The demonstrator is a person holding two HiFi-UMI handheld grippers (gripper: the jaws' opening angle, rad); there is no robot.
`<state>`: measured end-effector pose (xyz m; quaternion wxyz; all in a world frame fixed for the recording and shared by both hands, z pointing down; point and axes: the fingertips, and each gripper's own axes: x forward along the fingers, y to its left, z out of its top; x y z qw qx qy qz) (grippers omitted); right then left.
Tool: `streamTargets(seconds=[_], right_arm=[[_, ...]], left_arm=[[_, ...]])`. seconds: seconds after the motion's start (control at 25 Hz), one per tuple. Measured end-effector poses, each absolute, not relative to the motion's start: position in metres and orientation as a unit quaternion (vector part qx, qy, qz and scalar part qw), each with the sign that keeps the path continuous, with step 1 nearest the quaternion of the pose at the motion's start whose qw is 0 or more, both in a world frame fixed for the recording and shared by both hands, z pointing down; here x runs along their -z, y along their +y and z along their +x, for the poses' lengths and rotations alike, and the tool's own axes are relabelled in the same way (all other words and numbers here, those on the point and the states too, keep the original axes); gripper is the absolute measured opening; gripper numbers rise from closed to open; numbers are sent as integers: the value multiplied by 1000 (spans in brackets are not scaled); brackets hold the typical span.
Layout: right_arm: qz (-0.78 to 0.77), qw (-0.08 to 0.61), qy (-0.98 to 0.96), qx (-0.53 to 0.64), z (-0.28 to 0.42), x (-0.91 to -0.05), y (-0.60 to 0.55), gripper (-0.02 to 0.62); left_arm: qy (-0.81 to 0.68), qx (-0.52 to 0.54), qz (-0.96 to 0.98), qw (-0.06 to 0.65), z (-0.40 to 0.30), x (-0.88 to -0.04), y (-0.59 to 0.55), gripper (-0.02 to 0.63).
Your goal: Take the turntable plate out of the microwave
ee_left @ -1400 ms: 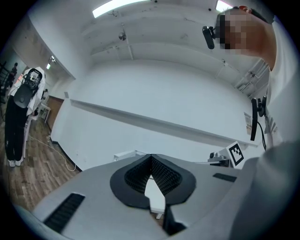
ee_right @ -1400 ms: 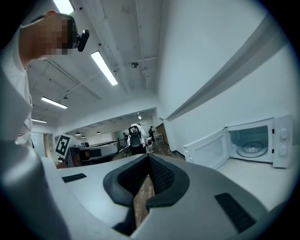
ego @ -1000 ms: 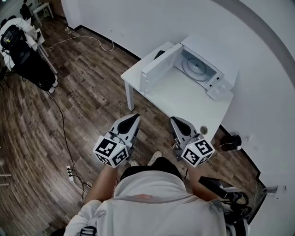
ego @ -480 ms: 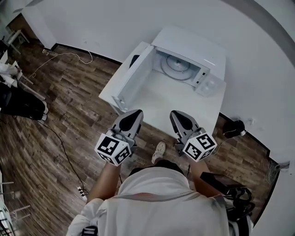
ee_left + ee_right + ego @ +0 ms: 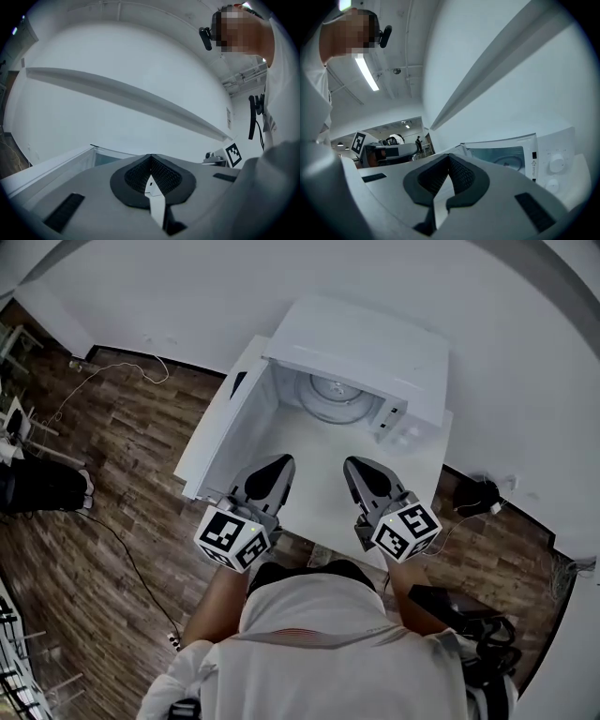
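In the head view the white microwave (image 5: 375,343) stands on a white table (image 5: 314,493) against the wall. Its door (image 5: 220,423) is swung open to the left. The round glass turntable plate (image 5: 333,395) lies inside the cavity. My left gripper (image 5: 281,462) and right gripper (image 5: 352,465) are side by side over the table's near part, short of the opening, both shut and empty. The right gripper view shows its shut jaws (image 5: 449,159) pointing level at the open cavity, with the plate (image 5: 513,162) inside. In the left gripper view, shut jaws (image 5: 150,158) face the door's edge (image 5: 75,161).
The microwave's control panel with knobs (image 5: 403,427) is right of the cavity. The wooden floor (image 5: 112,465) carries a cable (image 5: 112,371) at the left. A black object (image 5: 473,495) sits on the floor right of the table, and a dark bag (image 5: 37,486) at the far left.
The table and microwave have come closer and moved to the middle of the head view. Both grippers, which hung over the floor, are now over the table's near part, still shut.
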<state>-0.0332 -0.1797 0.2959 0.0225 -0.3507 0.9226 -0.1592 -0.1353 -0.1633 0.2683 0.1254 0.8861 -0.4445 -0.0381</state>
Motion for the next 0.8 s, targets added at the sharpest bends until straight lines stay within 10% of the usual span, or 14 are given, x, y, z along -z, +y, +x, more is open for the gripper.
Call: streamTargets(seconds=[0.8], right_arm=[[-415,46,867,273,-11,-404,-309,3]], left_arm=[[-377,41,884,273,-66,-405,-310,11]])
